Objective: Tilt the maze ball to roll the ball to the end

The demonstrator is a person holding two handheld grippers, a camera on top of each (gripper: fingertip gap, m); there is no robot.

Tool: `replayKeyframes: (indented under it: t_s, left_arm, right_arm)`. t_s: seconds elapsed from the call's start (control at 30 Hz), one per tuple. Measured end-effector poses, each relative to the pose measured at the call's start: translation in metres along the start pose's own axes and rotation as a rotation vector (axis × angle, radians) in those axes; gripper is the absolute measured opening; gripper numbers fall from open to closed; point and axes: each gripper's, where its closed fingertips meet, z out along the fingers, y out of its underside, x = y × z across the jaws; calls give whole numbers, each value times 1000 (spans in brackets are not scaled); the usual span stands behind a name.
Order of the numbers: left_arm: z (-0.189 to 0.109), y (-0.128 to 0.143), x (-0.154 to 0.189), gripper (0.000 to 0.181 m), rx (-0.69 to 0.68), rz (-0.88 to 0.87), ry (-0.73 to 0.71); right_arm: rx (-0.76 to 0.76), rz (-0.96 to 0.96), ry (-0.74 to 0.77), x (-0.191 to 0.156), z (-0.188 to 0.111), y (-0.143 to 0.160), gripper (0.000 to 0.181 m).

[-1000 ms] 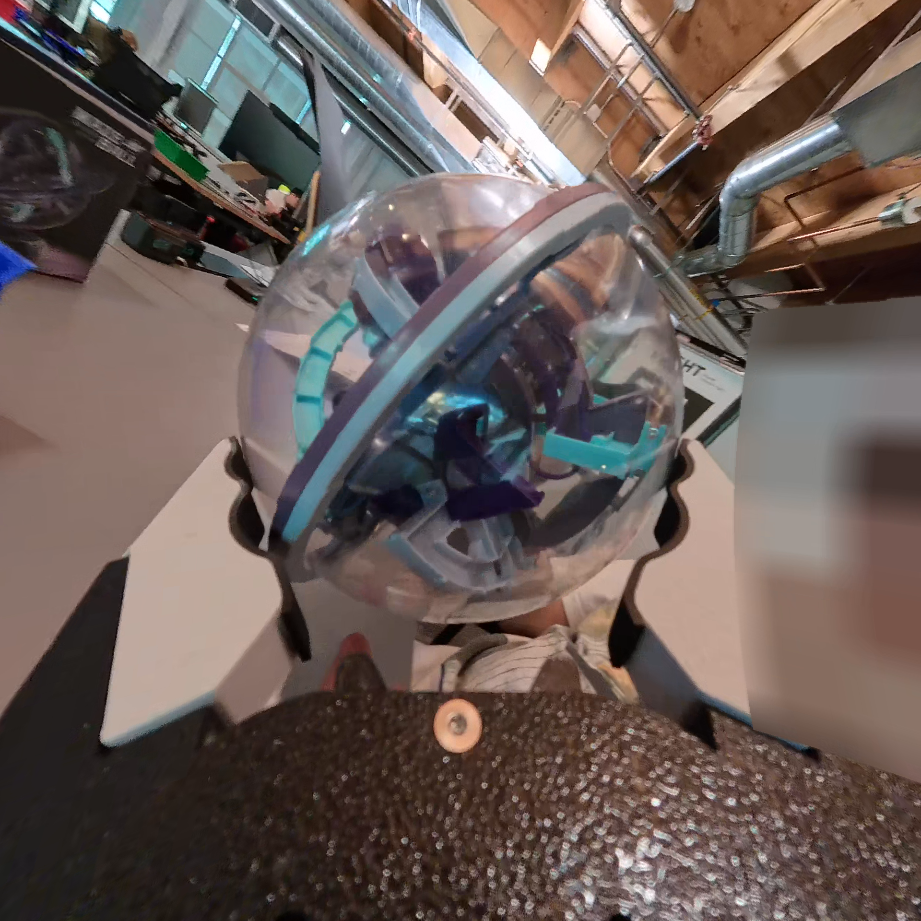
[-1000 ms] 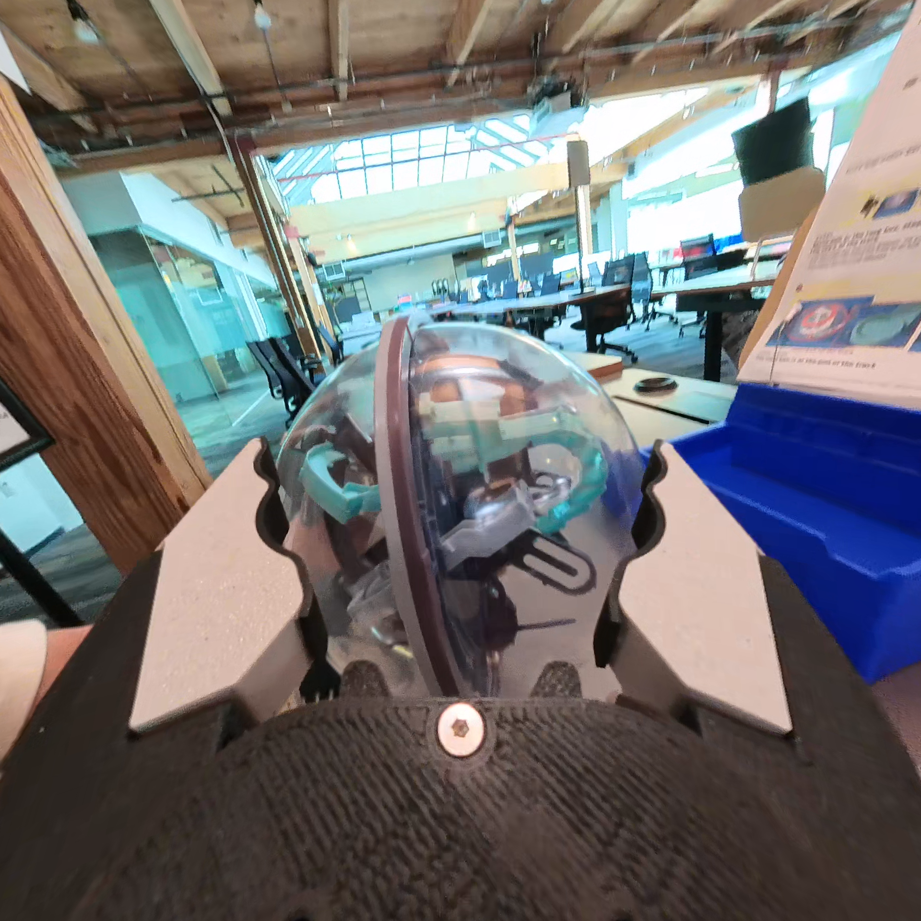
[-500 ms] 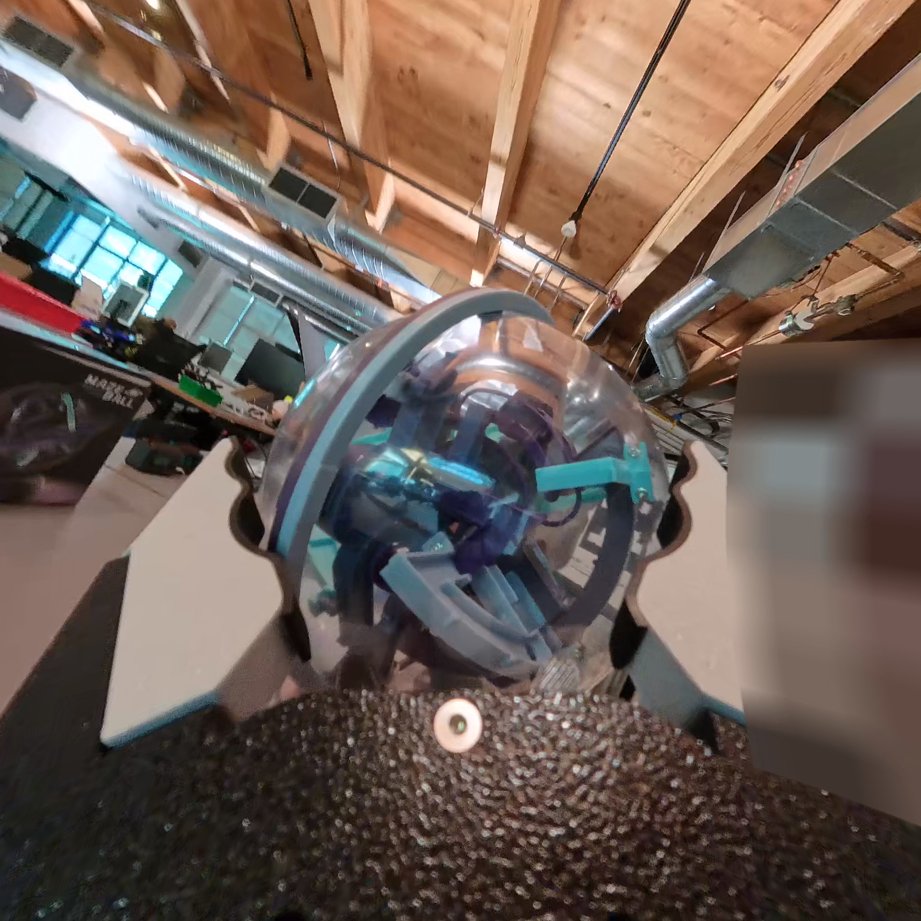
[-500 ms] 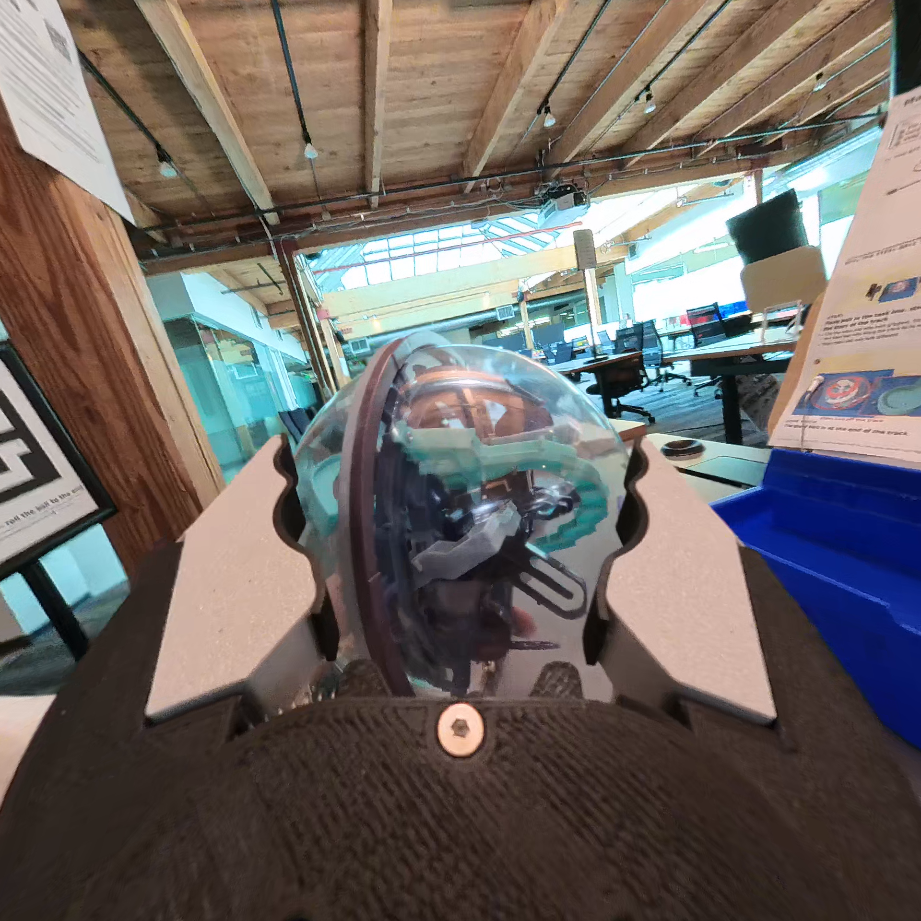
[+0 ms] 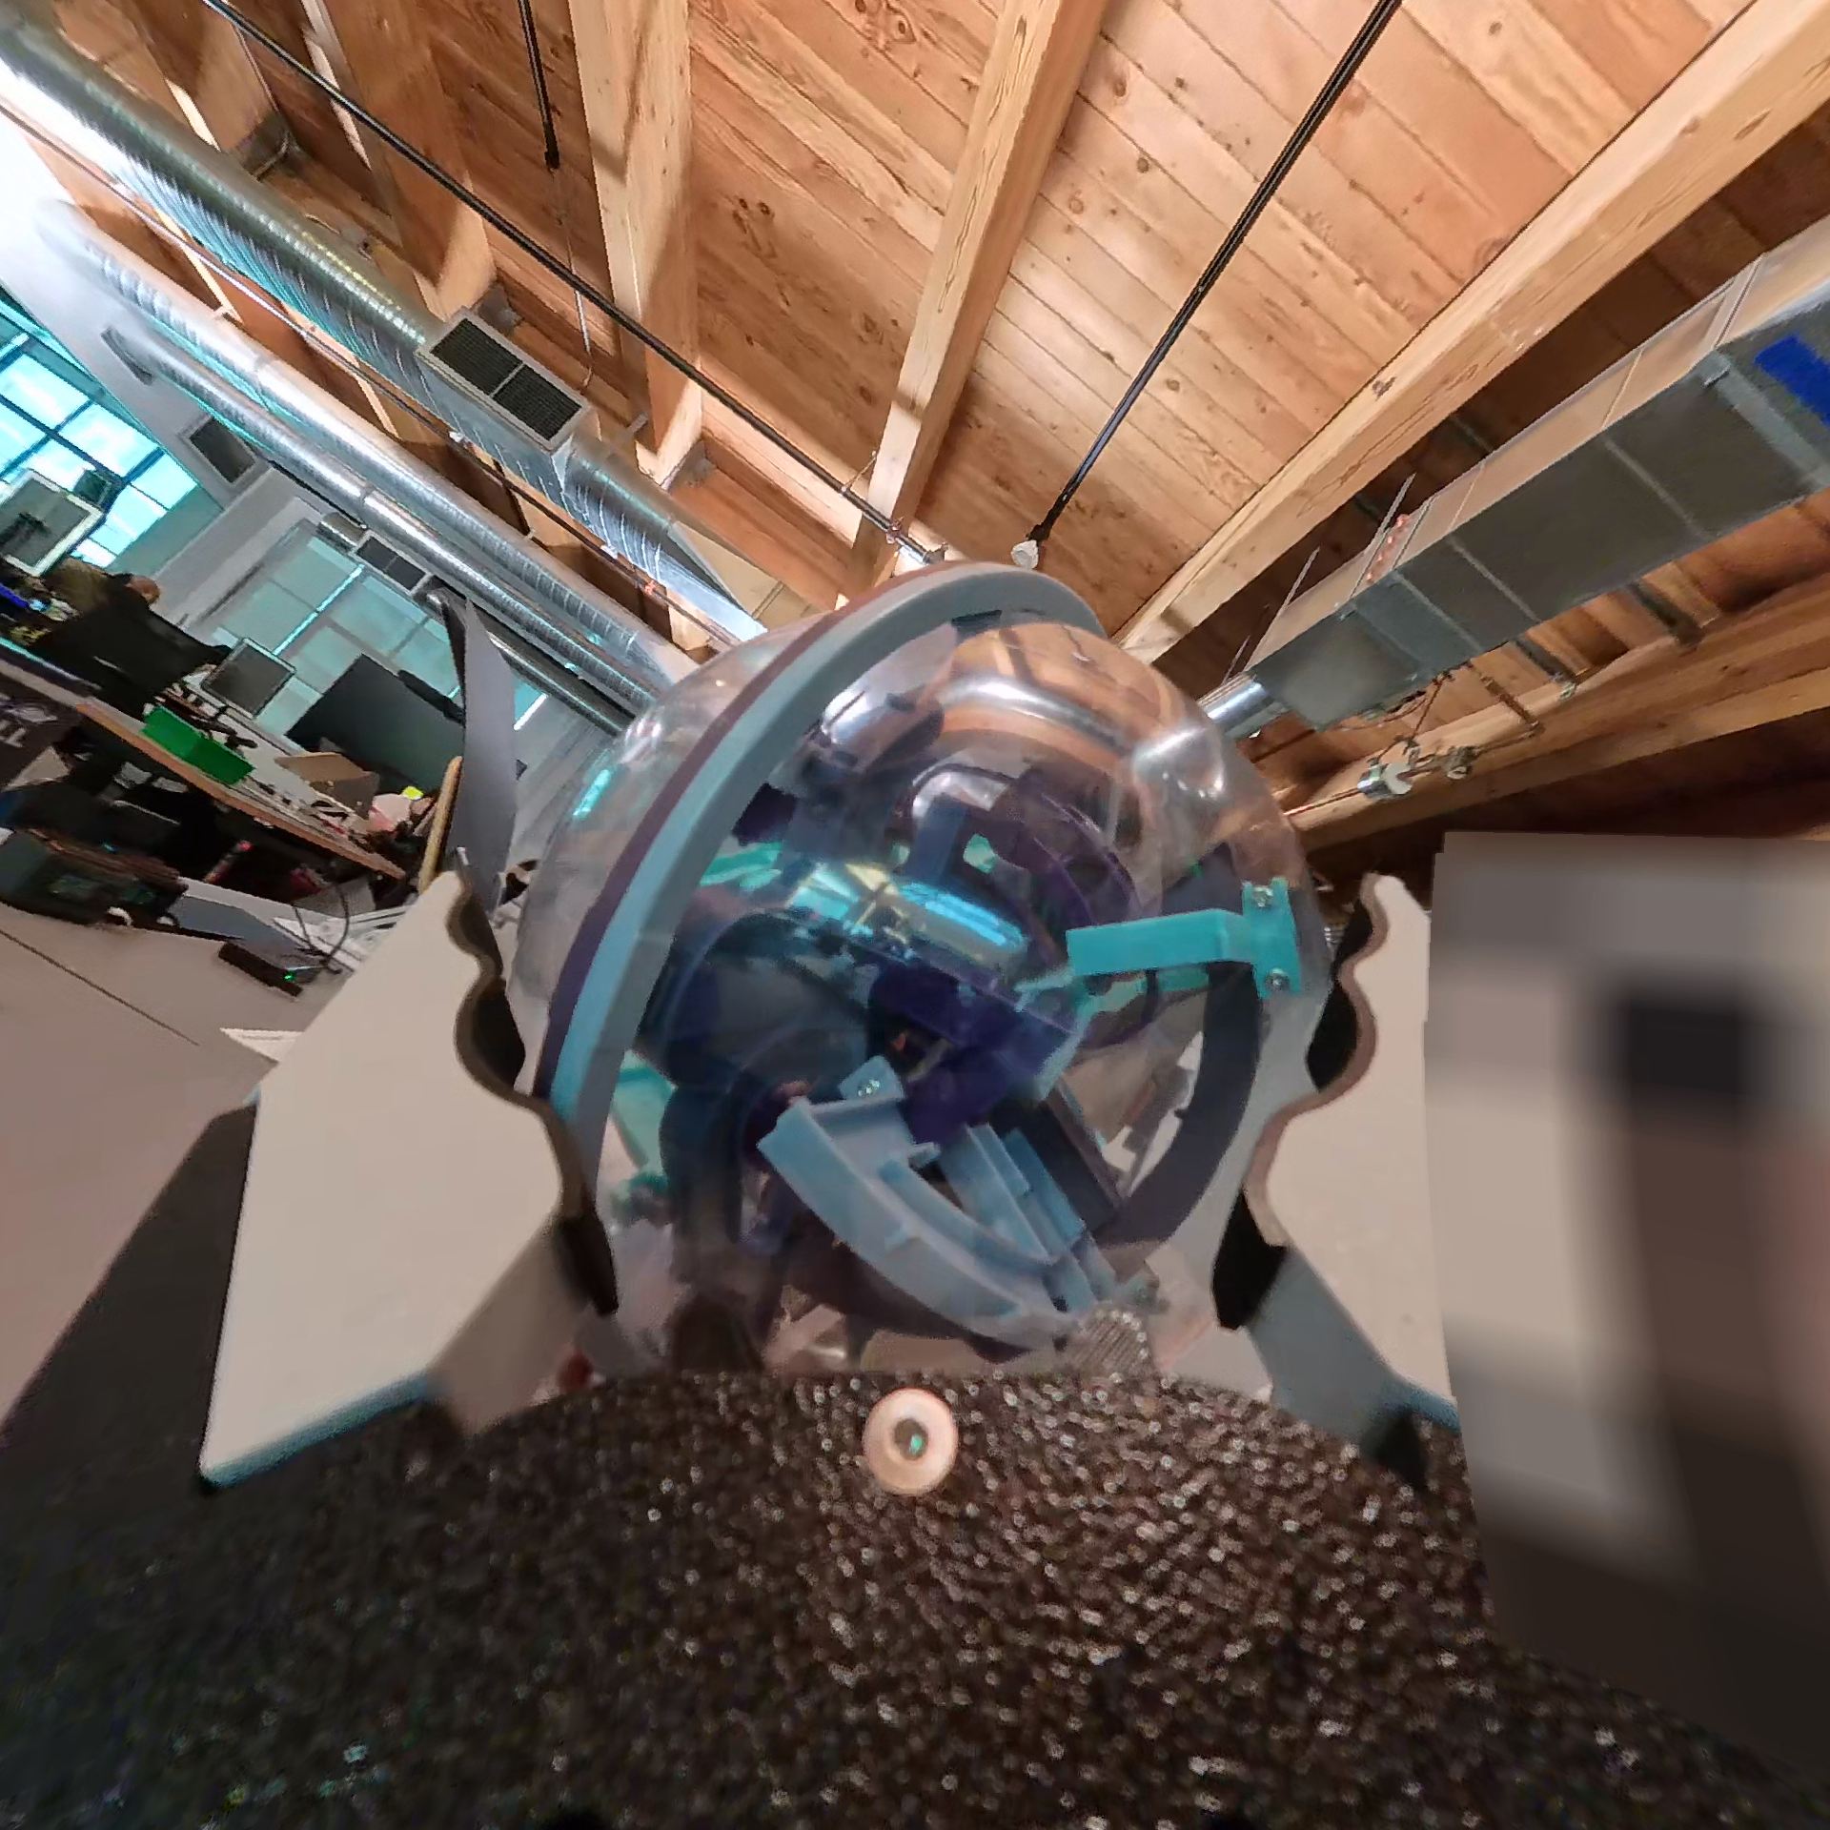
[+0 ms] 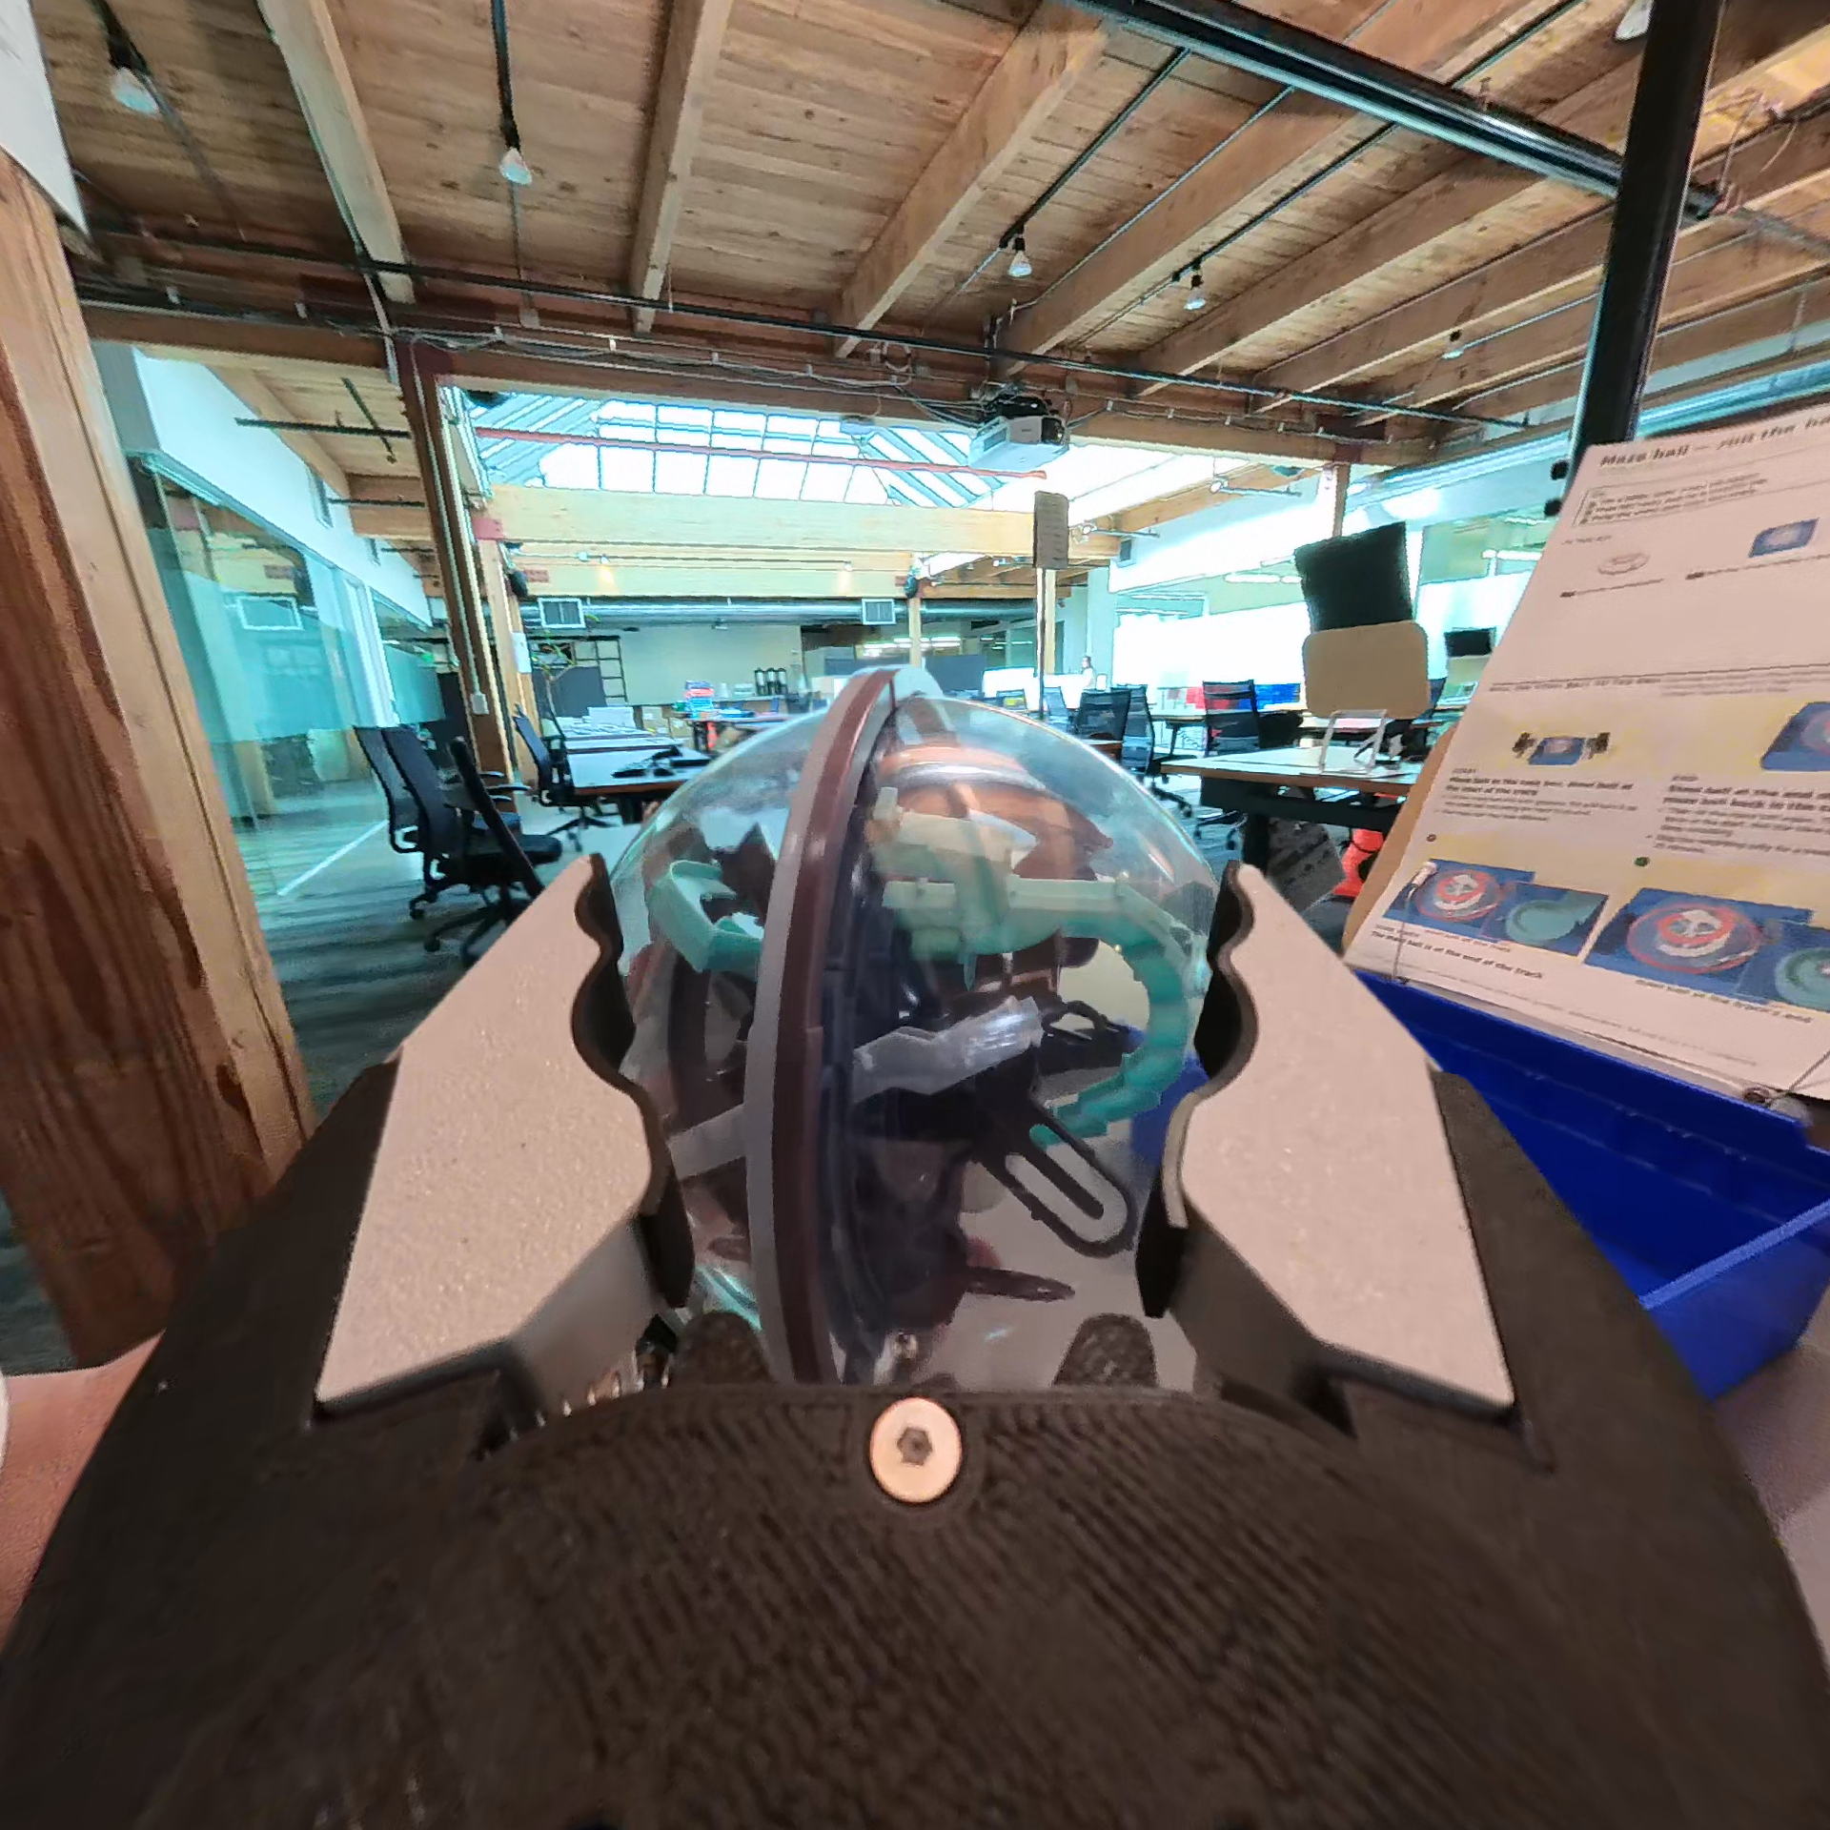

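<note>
Since a second ago you have tipped the maze ball [image 5: 921, 990] upward, its seam ring swinging nearer upright. Both the left gripper [image 5: 916, 1020] and right gripper [image 6: 906, 1000] stay clamped on its clear shell, held aloft. That tilt should shift the inner ball, which I cannot spot.

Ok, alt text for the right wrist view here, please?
The right gripper is shut on a clear maze ball with teal tracks inside and a dark rim running nearly upright. To the right sit a blue bin and a printed sheet; behind lies an open office under a wooden ceiling.
</note>
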Motion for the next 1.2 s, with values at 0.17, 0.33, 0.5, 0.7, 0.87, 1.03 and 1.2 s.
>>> replayKeyframes:
  t_s: [0.17,0.33,0.5,0.7,0.87,1.03,1.2]
  left_arm:
    - [0,-5,7,158,32,-10,39]
    - [0,-11,15,156,46,95,36]
    - [-1,-19,32,154,43,407,7]
    - [-4,-14,34,140,-35,732,-59]
    - [-25,36,-64,152,-371,971,-279]
    - [-36,51,-110,157,-484,1048,-449]
    - [-32,61,-123,157,-560,1187,-582]
  right_arm:
    - [13,-35,-18,-10,-1,-4,105]
    - [42,-41,-43,-13,-2,-8,106]
    - [89,58,-76,-7,-1,-10,114]
    - [96,207,-100,17,5,6,133]
    - [62,77,-90,60,15,73,126]
    - [92,174,-87,90,11,108,127]
    - [162,211,-92,101,2,110,125]
